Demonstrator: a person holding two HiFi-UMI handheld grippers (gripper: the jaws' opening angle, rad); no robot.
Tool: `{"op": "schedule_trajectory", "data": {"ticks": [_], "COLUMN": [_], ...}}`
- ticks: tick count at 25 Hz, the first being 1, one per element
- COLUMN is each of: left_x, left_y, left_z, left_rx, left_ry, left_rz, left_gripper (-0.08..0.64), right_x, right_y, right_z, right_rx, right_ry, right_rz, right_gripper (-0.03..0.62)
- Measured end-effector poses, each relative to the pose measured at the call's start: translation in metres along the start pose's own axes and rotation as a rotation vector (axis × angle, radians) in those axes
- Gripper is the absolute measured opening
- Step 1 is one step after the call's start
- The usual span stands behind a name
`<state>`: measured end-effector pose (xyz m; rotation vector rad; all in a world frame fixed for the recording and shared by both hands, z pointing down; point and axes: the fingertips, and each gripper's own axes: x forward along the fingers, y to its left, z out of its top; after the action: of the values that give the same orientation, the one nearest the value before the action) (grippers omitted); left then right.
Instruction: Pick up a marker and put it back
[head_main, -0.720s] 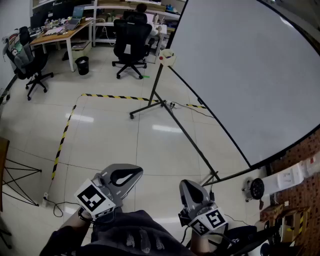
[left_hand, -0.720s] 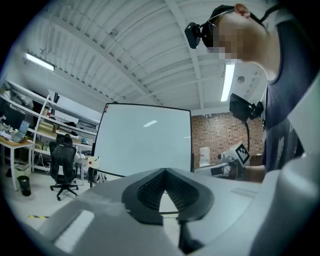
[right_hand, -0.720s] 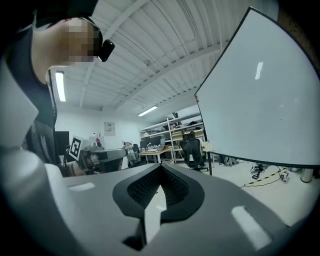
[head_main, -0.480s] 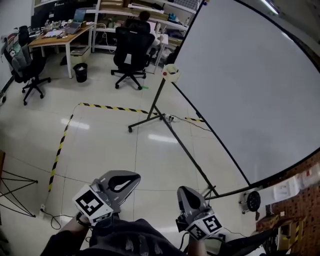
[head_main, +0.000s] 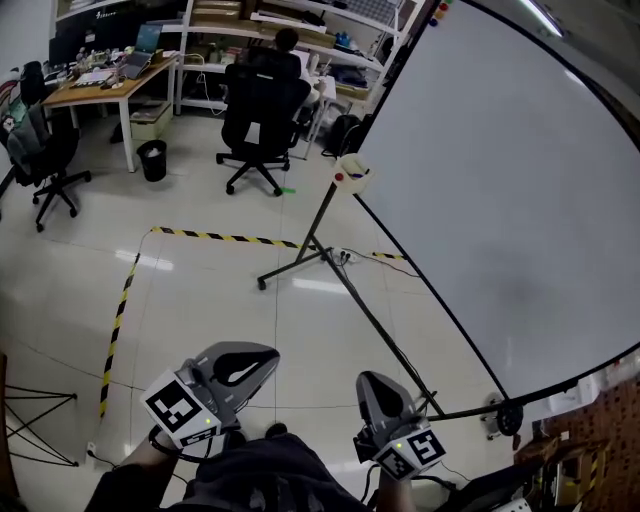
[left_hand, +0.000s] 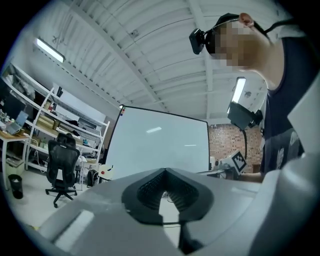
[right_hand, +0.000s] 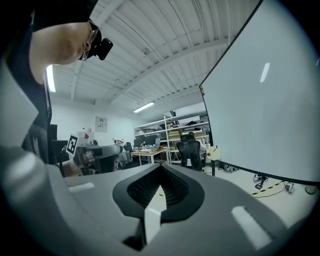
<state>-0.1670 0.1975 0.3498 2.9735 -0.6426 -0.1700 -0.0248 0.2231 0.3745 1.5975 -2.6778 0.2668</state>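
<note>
A large whiteboard (head_main: 500, 200) on a black tripod stand (head_main: 330, 255) fills the right of the head view. A small white holder (head_main: 352, 172) with a red spot hangs at its left edge; no marker shows clearly in it. Several coloured dots (head_main: 440, 12) sit at the board's top corner. My left gripper (head_main: 268, 352) and right gripper (head_main: 370, 380) are held low by my body, far from the board, both shut and empty. In the left gripper view the left gripper (left_hand: 164, 171) points at the whiteboard (left_hand: 157, 142). The right gripper (right_hand: 161, 166) has the whiteboard (right_hand: 270, 100) on its right.
Yellow-black tape (head_main: 215, 238) marks the tiled floor. A cable (head_main: 385, 255) runs under the stand. Black office chairs (head_main: 258, 110) and a desk (head_main: 100, 85) with a bin (head_main: 152, 160) stand at the back, where a person sits. A brick wall (head_main: 600, 440) is at right.
The head view has moved forward and tilted up, so the whiteboard and holder appear lower and nearer. Both grippers stay low and shut.
</note>
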Motion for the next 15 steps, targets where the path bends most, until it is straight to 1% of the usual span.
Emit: {"op": "schedule_trajectory", "data": {"ticks": [5, 10, 15], "left_x": [0.019, 0.079, 0.137], "left_y": [0.042, 0.086, 0.126], "left_z": [-0.002, 0.003, 0.015], "left_rx": [-0.010, -0.014, 0.008], "left_ry": [0.008, 0.033, 0.045], "left_rz": [0.019, 0.048, 0.070], "left_gripper": [0.006, 0.006, 0.006], "right_x": [0.042, 0.090, 0.127], "right_y": [-0.026, -0.087, -0.137], "right_z": [0.007, 0.021, 0.034], "right_rx": [0.001, 0.040, 0.032], "right_ry": [-0.003, -0.010, 0.003], "right_rz": [0.009, 0.039, 0.083], "right_gripper": [0.002, 0.001, 0.000]}}
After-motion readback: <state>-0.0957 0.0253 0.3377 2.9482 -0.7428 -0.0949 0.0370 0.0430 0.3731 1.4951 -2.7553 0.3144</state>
